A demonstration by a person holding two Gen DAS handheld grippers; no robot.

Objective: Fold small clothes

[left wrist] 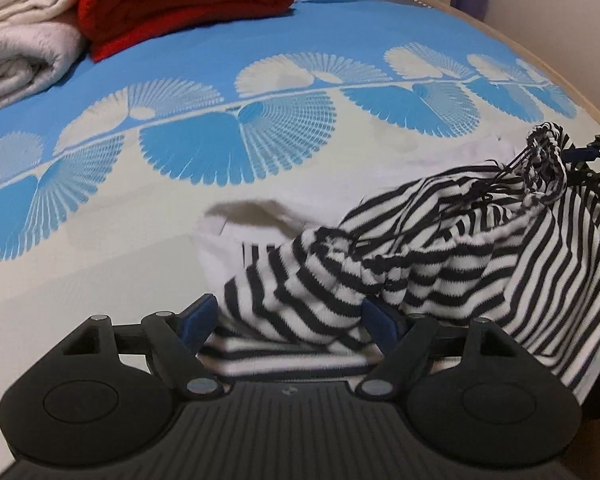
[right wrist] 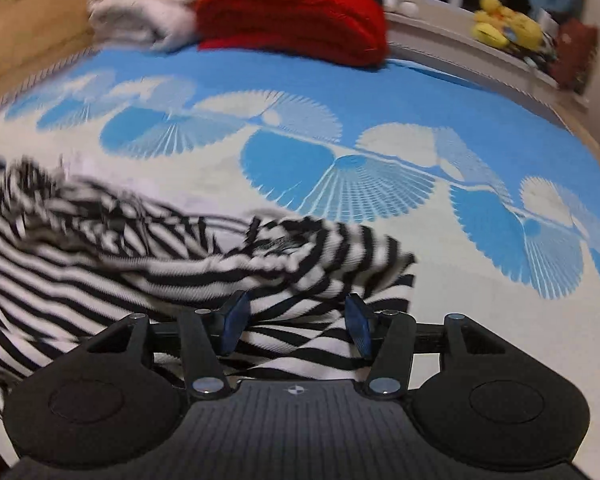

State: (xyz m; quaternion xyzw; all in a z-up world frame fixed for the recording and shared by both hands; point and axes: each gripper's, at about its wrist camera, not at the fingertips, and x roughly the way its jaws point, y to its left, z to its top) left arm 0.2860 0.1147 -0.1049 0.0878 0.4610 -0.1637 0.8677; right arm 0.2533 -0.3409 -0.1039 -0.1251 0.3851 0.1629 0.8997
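A black-and-white striped garment (left wrist: 440,248) lies bunched on the bed, partly lifted. In the left wrist view my left gripper (left wrist: 292,316) stands open, its blue pads on either side of a striped fold. The right gripper (left wrist: 580,160) shows at the right edge, with the garment's bunched corner against it. In the right wrist view my right gripper (right wrist: 296,320) has its blue pads apart, with striped cloth (right wrist: 140,264) between and over them. Whether the pads press the cloth I cannot tell. A white garment (left wrist: 236,232) lies under the striped one.
The bed has a blue and white fan-patterned cover (left wrist: 260,128). A folded red blanket (left wrist: 188,0) and a folded white blanket (left wrist: 20,32) lie at the far end. Yellow soft toys (right wrist: 504,24) sit on a ledge beyond the bed. The wooden bed edge (left wrist: 560,64) curves at right.
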